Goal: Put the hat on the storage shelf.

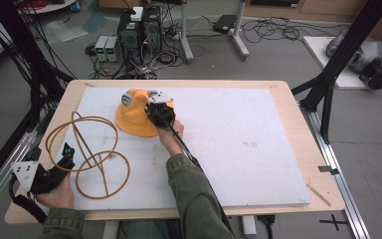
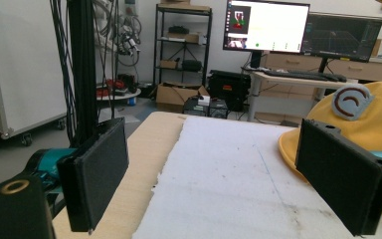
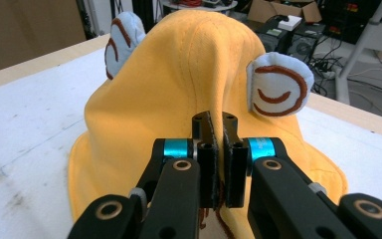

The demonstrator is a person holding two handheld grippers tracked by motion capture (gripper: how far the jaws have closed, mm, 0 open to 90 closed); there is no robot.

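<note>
**Right tool pinches the yellow hat; left tool rests spread at the desk's near-left corner**

The pale wooden desk (image 1: 288,99) carries a large white foam sheet (image 1: 238,144) that covers most of its top. On the left part of that sheet lies a tan wire frame of linked hoops (image 1: 92,154), one hoop standing upright and the others lying flat.

Beyond the frame, towards the far-left part of the sheet, sits the soft yellow fabric hat with two round pale-blue ears stitched in brown (image 1: 134,113). In the right gripper view its crown is drawn up into a ridge.

The right tool (image 3: 218,164) is clenched on a fold of the hat's fabric at the near side, its jaws pressed together with the cloth between them. The high view shows it at the hat's right edge, held by the right hand (image 1: 171,134) at the end of an olive sleeve.

The left tool (image 1: 65,158) is released, jaws wide apart and gripping nothing. It sits at the near-left corner, just beside the wire frame, and points across the sheet towards the hat.
</note>
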